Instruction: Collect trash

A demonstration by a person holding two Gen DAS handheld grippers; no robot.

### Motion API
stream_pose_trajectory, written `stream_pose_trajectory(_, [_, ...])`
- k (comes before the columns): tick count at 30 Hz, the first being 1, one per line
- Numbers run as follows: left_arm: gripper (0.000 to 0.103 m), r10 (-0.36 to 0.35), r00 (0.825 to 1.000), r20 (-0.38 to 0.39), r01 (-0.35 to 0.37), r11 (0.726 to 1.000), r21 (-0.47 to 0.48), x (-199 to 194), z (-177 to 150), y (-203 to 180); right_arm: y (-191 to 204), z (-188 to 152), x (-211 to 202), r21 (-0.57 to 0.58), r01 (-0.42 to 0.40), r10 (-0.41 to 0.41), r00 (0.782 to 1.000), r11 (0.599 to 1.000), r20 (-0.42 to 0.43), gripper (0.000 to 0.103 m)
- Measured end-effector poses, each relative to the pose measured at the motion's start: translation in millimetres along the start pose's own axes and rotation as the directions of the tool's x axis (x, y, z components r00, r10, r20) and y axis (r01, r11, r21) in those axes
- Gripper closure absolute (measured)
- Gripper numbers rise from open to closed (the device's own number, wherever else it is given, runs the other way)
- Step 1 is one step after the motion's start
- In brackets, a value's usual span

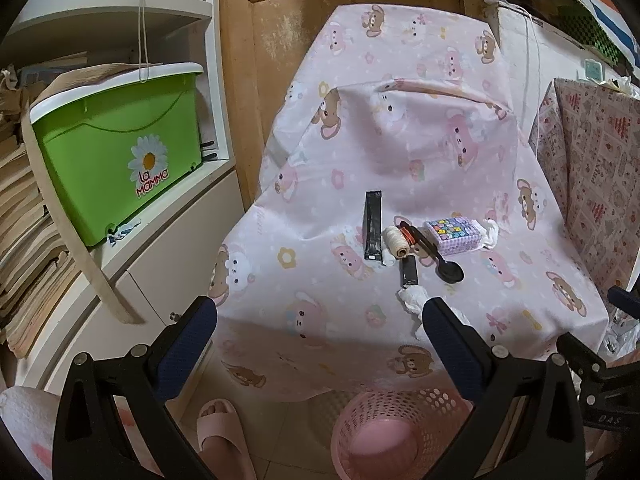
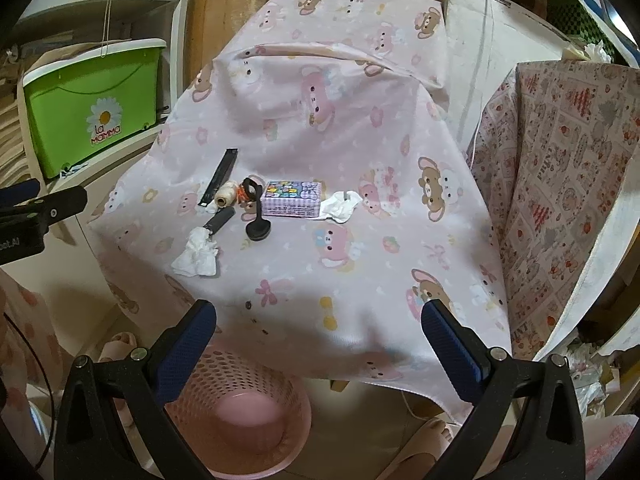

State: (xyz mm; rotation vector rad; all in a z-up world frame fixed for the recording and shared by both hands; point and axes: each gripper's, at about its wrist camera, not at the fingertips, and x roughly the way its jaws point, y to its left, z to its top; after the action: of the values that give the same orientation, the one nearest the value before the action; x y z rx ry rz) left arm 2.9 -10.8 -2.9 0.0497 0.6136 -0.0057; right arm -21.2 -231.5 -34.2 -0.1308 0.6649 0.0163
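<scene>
White crumpled tissues [image 2: 198, 255] [image 2: 340, 206] lie on the cloth-covered surface [image 2: 320, 272]; both the left claw [image 1: 318, 320] and right claw [image 2: 318, 320] gape empty above a pink basket [image 2: 240, 412].

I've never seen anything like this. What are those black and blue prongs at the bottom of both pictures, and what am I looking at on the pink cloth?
Those prongs are the jaws of two hand-held grippers; a person carries one in each hand. Each picture comes from a wide-angle camera on a gripper, looking forward between its jaws: the left gripper and the right gripper. Both stand open and hold nothing. On the cartoon-print cloth lie two crumpled tissues, one near and one farther, a small purple box, a black spoon, a spool of thread and a black strip. A pink basket waits on the floor below.
</scene>
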Motion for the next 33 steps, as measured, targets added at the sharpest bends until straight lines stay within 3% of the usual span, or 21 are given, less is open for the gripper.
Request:
stream_pose_trajectory(13, [0.001, -0.079, 0.991, -0.106, 0.079, 0.997, -0.008, 5.9, 5.6, -0.6, -10.3, 15.7, -8.7, 0.082, 0.022, -0.018, 0.998, 0.996, -0.059, 0.0])
stream_pose_trajectory(22, [0.001, -0.072, 0.994, -0.077, 0.073, 0.997, 0.009, -0.5, 8.6, -0.5, -4.9, 21.8, -12.4, 0.065, 0.011, -0.008, 0.999, 0.998, -0.04, 0.0])
stream_pose_trajectory(33, [0.001, -0.035, 0.992, -0.119, 0.037, 0.999, 0.015, 25.3, -6.6, -1.5, -16.4, 9.6, 33.1, 0.14, -0.036, 0.047, 0.996, 0.989, -0.074, 0.0])
